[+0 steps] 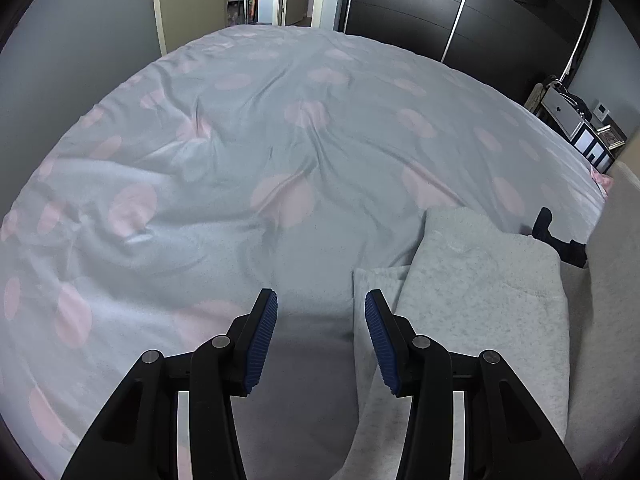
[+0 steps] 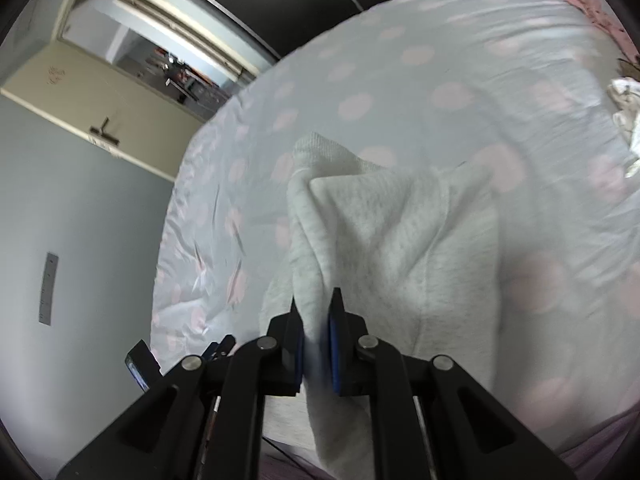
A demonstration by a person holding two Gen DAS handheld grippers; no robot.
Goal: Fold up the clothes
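The grey garment runs off the bottom of both views, its shape unclear. The right gripper has its jaws pinching a fold of it above the bed. The left gripper hovers beside it, jaws spread, holding nothing.

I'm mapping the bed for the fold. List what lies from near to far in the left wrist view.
left gripper → grey garment → dotted bed cover → dark wardrobe

A bed under a grey, pink-dotted cover bears a grey sweatshirt near its edge.
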